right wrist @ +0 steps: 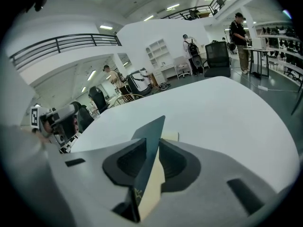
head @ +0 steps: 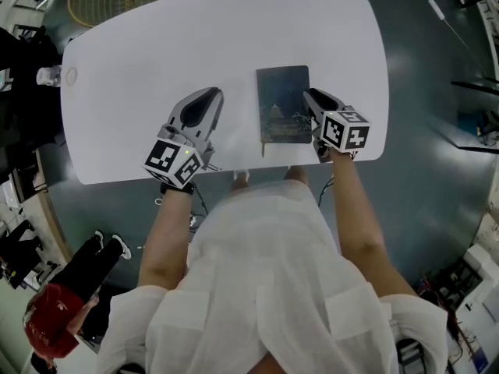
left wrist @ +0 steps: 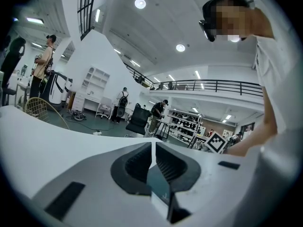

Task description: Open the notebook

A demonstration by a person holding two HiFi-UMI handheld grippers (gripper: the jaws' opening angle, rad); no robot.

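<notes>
The notebook lies near the front edge of the white table, its cover pinched in the right gripper while the left gripper, jaws together, hangs apart, so the unpinned book may lift whole.

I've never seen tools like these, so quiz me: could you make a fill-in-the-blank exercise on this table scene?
1. The notebook lies on a ___ table.
2. The right gripper pinches the notebook's ___.
3. The left gripper holds ___.
Missing words: white; cover; nothing.
</notes>
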